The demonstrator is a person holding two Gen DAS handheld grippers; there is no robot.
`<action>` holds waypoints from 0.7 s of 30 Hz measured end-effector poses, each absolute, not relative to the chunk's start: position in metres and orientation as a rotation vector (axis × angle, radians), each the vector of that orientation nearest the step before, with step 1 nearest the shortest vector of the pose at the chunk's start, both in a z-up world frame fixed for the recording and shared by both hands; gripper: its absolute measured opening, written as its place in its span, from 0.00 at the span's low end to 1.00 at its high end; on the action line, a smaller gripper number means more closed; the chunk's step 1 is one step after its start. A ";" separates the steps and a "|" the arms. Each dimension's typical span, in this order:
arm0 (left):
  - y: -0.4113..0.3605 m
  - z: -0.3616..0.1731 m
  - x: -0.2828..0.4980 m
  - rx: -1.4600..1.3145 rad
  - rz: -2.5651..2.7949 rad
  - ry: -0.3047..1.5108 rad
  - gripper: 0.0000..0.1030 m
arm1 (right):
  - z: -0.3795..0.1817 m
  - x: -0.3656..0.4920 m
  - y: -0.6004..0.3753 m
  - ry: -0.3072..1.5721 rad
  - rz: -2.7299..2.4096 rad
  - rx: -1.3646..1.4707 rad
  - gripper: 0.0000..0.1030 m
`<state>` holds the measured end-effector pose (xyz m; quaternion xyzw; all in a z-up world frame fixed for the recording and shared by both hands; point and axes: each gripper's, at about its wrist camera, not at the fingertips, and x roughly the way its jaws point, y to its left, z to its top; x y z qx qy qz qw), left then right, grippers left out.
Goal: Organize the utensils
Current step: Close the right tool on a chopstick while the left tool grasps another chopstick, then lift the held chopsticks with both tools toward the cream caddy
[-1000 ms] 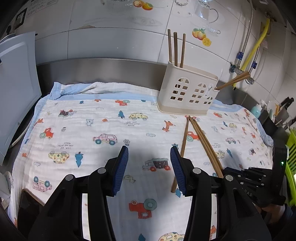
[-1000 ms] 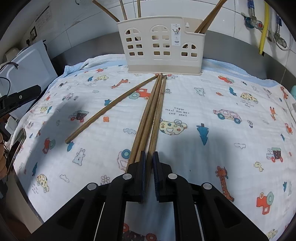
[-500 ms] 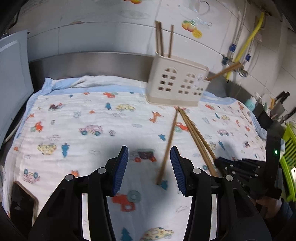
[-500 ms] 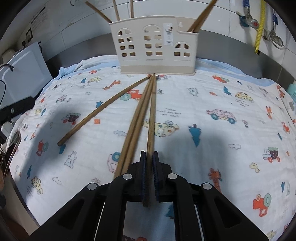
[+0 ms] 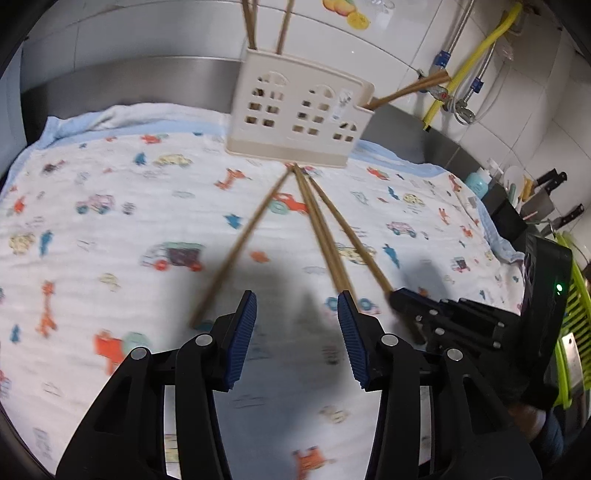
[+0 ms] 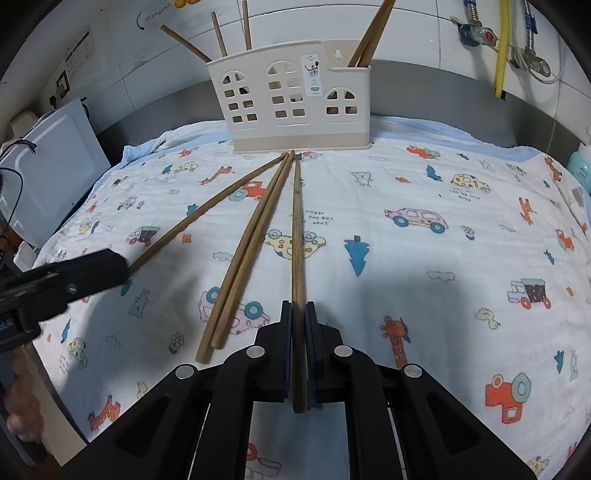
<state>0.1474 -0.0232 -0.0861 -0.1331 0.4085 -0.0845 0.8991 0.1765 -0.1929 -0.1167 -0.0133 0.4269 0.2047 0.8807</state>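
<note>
My left tongs point(image 5: 297, 325) and right tongs point(image 6: 298, 345) are black, with ribbed blue pads point(image 5: 242, 332) and silver screws point(image 5: 203, 339).

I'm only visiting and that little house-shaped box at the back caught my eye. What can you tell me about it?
The holder is a cream box, plastic by the look, with window-shaped cut-outs, arched tops and a small label. It stands upright on the printed cloth at the back, before a steel wall. Brown chopsticks stick out of its left and right ends, leaning. The tips of four loose chopsticks on the cloth reach its base.
</note>
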 end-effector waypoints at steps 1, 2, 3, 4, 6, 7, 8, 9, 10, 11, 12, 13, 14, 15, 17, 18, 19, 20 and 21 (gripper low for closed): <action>-0.029 -0.087 0.149 -0.272 -0.172 0.849 0.42 | -0.117 0.176 -0.194 0.888 0.431 -0.026 0.06; -0.034 -0.089 0.151 -0.268 -0.172 0.855 0.37 | -0.117 0.175 -0.195 0.886 0.433 -0.024 0.06; -0.039 -0.091 0.153 -0.272 -0.174 0.866 0.30 | -0.117 0.174 -0.197 0.885 0.437 -0.019 0.06; -0.042 -0.093 0.156 -0.278 -0.172 0.875 0.29 | -0.117 0.174 -0.198 0.884 0.440 -0.017 0.06; -0.048 -0.097 0.161 -0.284 -0.170 0.892 0.29 | -0.117 0.173 -0.201 0.880 0.443 -0.016 0.06; -0.049 -0.098 0.163 -0.291 -0.172 0.899 0.28 | -0.118 0.173 -0.203 0.880 0.445 -0.013 0.06; -0.050 -0.099 0.164 -0.296 -0.175 0.901 0.28 | -0.118 0.172 -0.206 0.879 0.446 -0.011 0.06; -0.053 -0.099 0.165 -0.294 -0.173 0.900 0.28 | -0.118 0.172 -0.208 0.878 0.446 -0.008 0.06; -0.055 -0.099 0.166 -0.284 -0.165 0.898 0.28 | -0.118 0.172 -0.211 0.877 0.449 -0.003 0.06; -0.057 -0.099 0.168 -0.281 -0.162 0.899 0.28 | -0.118 0.172 -0.213 0.878 0.453 0.000 0.06; -0.058 -0.099 0.169 -0.283 -0.163 0.901 0.27 | -0.119 0.172 -0.216 0.878 0.456 0.005 0.06; -0.060 -0.100 0.172 -0.281 -0.156 0.904 0.26 | -0.119 0.171 -0.217 0.879 0.459 0.010 0.06; -0.062 -0.101 0.174 -0.277 -0.144 0.906 0.26 | -0.119 0.171 -0.218 0.879 0.462 0.012 0.06; -0.064 -0.103 0.177 -0.277 -0.139 0.912 0.25 | -0.119 0.171 -0.219 0.878 0.465 0.012 0.06; -0.066 -0.106 0.181 -0.281 -0.131 0.926 0.21 | -0.119 0.171 -0.219 0.877 0.471 0.013 0.06; -0.067 -0.108 0.183 -0.283 -0.129 0.931 0.19 | -0.119 0.171 -0.220 0.876 0.473 0.013 0.06; -0.068 -0.110 0.185 -0.282 -0.123 0.937 0.19 | -0.119 0.171 -0.220 0.874 0.476 0.013 0.06; -0.068 -0.112 0.186 -0.280 -0.115 0.941 0.18 | -0.119 0.171 -0.221 0.874 0.478 0.015 0.06; -0.070 -0.114 0.188 -0.282 -0.112 0.950 0.18 | -0.120 0.171 -0.222 0.875 0.480 0.018 0.06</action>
